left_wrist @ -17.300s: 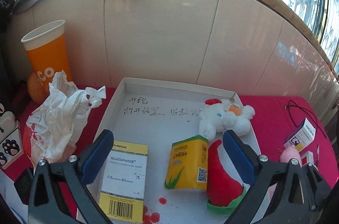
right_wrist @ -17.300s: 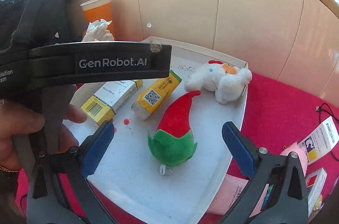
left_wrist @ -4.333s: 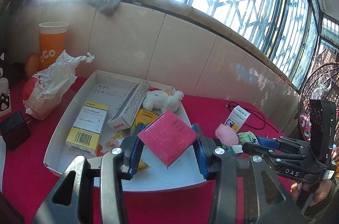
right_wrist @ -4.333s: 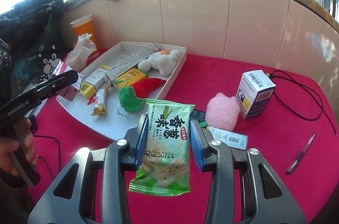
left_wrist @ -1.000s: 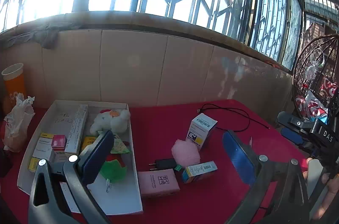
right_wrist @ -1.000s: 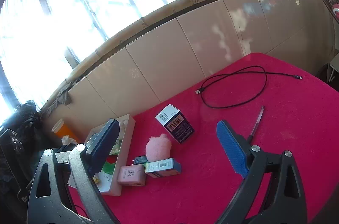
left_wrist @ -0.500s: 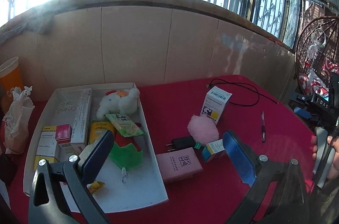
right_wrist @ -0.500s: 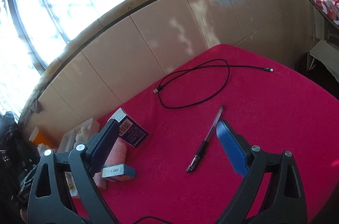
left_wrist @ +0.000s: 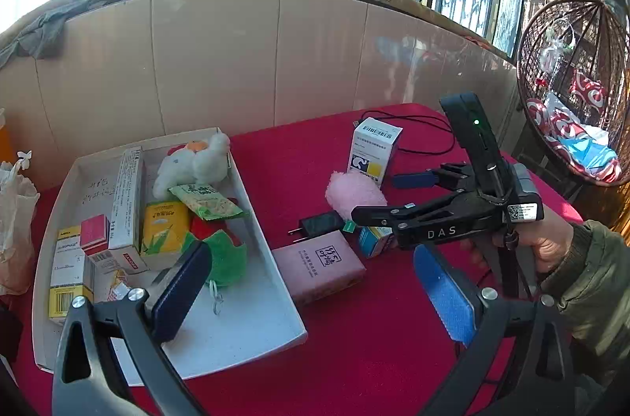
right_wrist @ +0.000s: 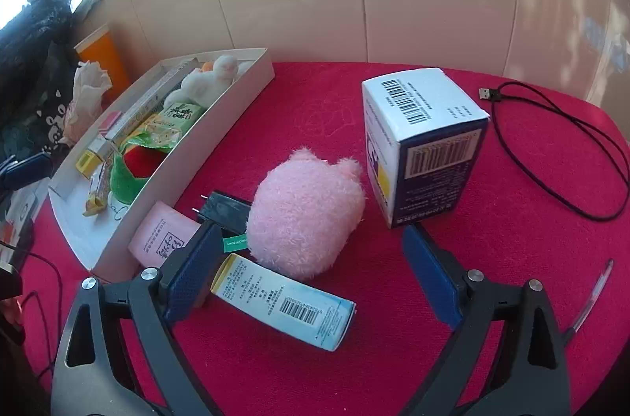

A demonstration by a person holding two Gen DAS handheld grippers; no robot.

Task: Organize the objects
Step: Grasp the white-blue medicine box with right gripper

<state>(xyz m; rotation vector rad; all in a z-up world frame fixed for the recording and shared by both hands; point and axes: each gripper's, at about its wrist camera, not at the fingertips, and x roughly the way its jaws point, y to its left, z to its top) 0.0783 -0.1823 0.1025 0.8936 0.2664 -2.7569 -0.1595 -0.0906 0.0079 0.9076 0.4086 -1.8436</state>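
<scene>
right tool [right_wrist: 311, 270]: jaws spread wide, low over the red counter [right_wrist: 453, 368]; pink plush [right_wrist: 305, 209] sits in the gap ahead.
left flank: long blue-and-white carton [right_wrist: 283, 302] lies just beside the left pad, black plug [right_wrist: 226, 209] and pink packet [right_wrist: 163, 239] behind it.
right flank: white-and-navy box [right_wrist: 425, 140] stands upright just past the right pad.
far right: black cable [right_wrist: 551, 156] loops on the counter; pen [right_wrist: 590, 298] near the edge; bare cloth between them.
tray [left_wrist: 271, 302]: back half crowded; front corner bare.
left tool [left_wrist: 311, 294]: jaws wide, above the tray's near wall and the pink packet.
</scene>
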